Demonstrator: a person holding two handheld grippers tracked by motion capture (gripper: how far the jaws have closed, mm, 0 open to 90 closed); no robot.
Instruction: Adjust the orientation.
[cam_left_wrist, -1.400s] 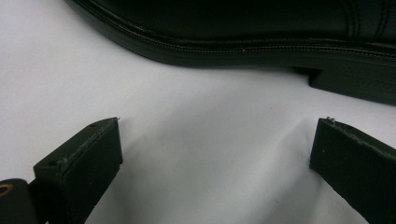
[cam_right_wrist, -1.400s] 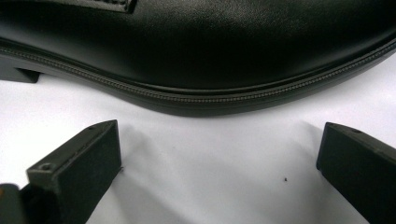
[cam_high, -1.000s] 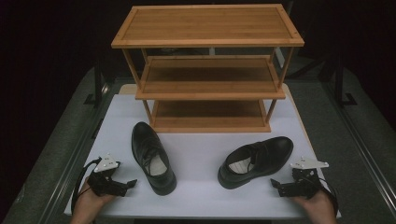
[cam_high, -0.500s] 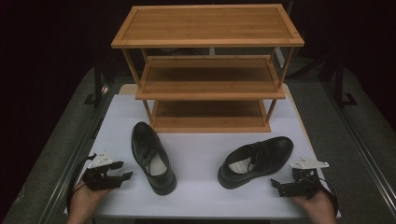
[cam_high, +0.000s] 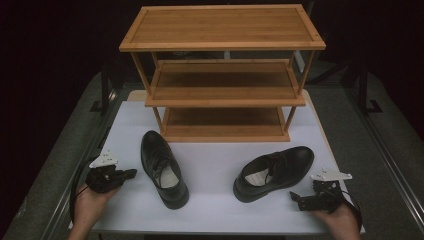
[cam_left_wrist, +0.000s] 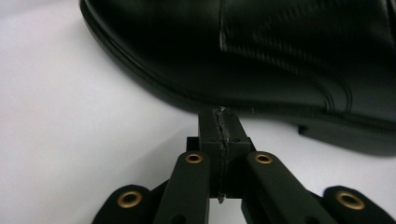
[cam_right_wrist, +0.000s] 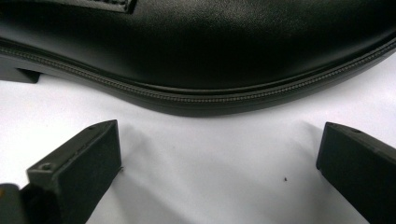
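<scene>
Two black leather dress shoes lie on the white table top. The left shoe points its toe towards me, and the right shoe lies on a slant with its toe at the far right. My left gripper is just left of the left shoe, jaws shut and empty, its tip almost touching the shoe's sole edge. My right gripper sits low on the table by the right shoe's side. Its jaws stand wide open, and bare table lies between them.
A three-tier wooden shoe rack stands at the back of the white table top, its shelves bare. Dark floor and metal rails flank the table on both sides. Open table lies between the shoes and in front of the rack.
My left hand and gripper have slid a little forward along the left shoe's side. The right gripper and both shoes have stayed put.
</scene>
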